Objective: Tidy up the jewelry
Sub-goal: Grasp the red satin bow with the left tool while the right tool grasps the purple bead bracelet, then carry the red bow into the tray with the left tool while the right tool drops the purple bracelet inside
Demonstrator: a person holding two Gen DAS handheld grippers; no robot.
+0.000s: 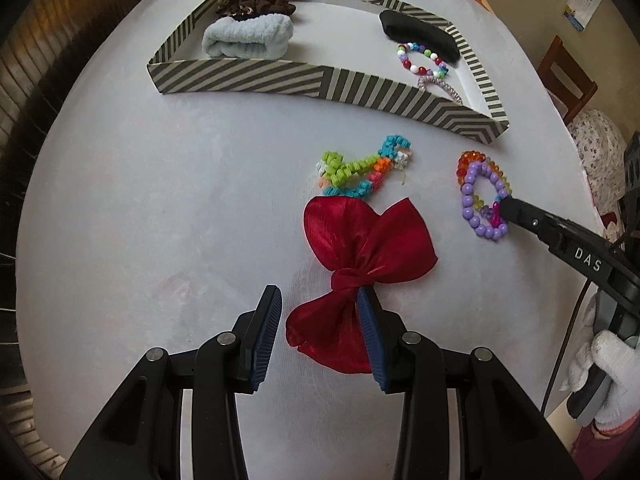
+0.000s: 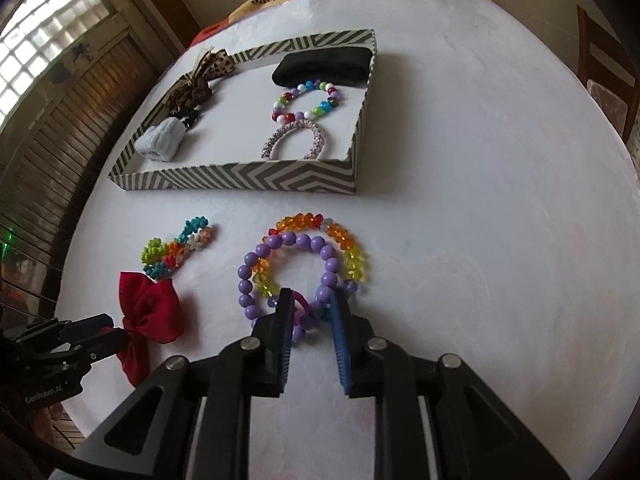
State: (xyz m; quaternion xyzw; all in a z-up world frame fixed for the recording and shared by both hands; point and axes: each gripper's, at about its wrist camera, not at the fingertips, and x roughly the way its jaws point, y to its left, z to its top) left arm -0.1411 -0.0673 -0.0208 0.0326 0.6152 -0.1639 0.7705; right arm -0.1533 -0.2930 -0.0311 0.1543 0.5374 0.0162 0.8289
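Right gripper clamps the purple round-bead bracelet, which lies tangled with an amber faceted-bead bracelet before the striped cardboard tray; both might lift together. Left gripper gapes over the red satin bow.

Purple bead bracelet overlaps rainbow crystal bracelet, flat before striped tray.

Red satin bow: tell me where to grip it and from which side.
Grip the red satin bow at its cinched centre knot, coming straight down from above. It lies flat on the white tablecloth; the knot is the narrowest, firmest part, while the wide loops would crumple. The left gripper stands open, one finger beside that knot.
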